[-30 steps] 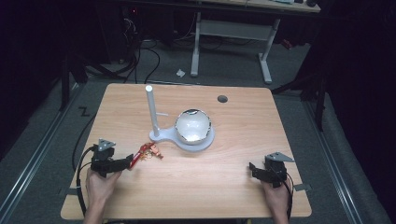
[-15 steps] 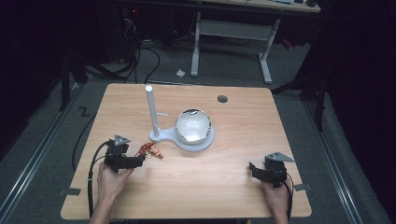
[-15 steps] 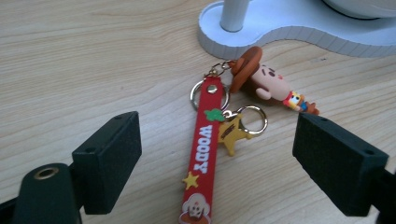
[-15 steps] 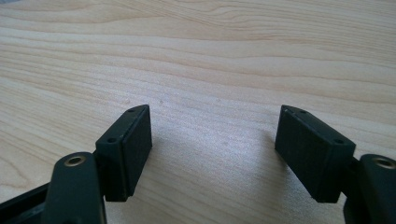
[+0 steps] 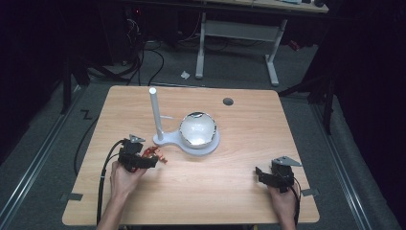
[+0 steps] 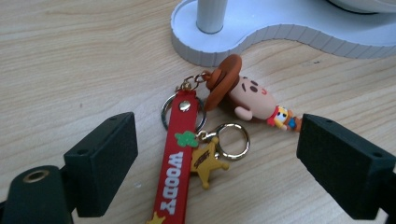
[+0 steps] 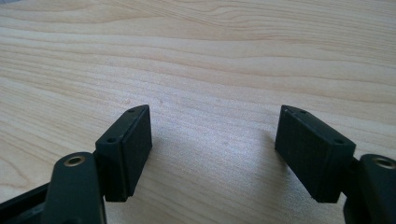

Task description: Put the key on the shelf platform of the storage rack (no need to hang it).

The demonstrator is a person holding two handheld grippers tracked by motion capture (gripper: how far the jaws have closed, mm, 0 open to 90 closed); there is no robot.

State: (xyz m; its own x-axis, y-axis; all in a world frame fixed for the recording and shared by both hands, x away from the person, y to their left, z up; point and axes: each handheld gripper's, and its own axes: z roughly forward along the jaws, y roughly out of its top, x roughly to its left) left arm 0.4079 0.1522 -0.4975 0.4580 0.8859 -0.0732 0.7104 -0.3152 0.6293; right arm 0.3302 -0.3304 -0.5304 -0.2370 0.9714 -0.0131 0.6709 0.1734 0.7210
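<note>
Keychain [image 6: 180, 154] lies flat between left gripper's [image 6: 210, 163] just-opened jaws.

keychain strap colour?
Red strap with white "WOODY" lettering and a green cactus; clearest in the left gripper view.

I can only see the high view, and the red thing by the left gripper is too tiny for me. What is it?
Observer: A Woody keychain; its red strap reads WOODY.
Operator: Is it being squeezed?
Observer: No. The left gripper has just been opening. The strap lies between its jaws, unpinched.
Operator: What else hangs on it?
Observer: A gold sheriff star and a little cowboy-hat figure.
</note>
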